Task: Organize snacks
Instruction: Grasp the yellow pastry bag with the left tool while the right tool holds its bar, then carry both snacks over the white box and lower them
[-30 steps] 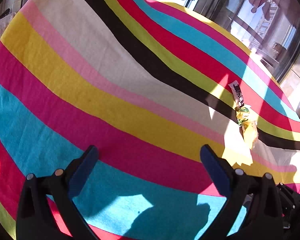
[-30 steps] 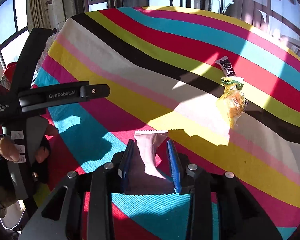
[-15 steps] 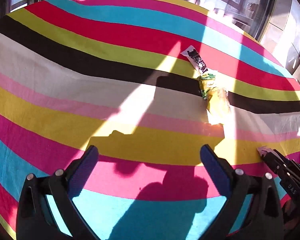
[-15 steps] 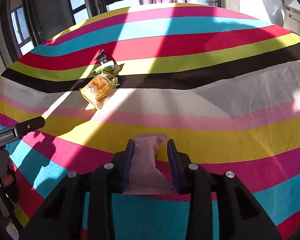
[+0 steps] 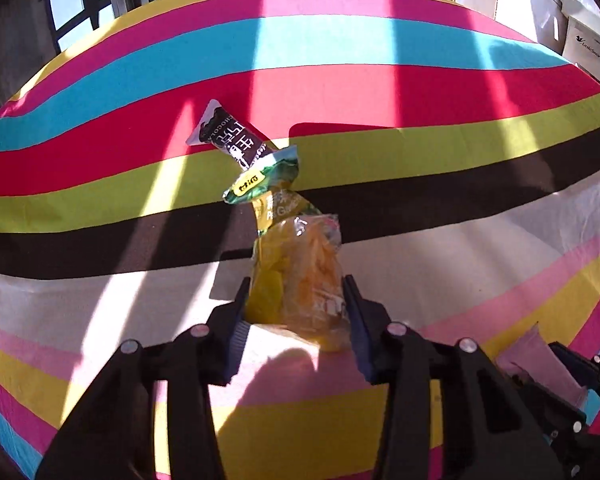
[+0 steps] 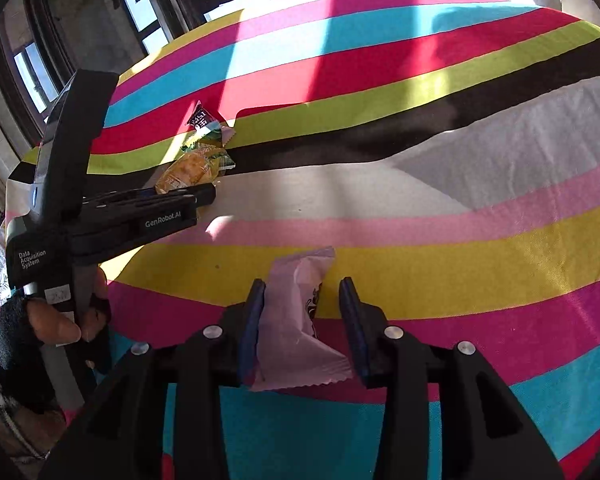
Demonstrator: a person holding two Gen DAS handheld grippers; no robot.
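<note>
On striped cloth (image 5: 420, 92), four snack packets (image 5: 296, 272).

"GenRobot.AI", "Data Acquisition System" on left claw (image 6: 204, 194), "CHOCOLA" on dark wrapper (image 5: 232, 140)

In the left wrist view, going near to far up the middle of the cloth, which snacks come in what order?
Yellow snack bag between the left gripper fingers → green packet → black chocolate bar.

Hard sunlight from the windows (image 6: 148, 12) stripes the tablecloth (image 5: 380, 92) with bright bands and sharp shadows. Fisheye bending curves both pictures' edges; focus stays crisp.
</note>
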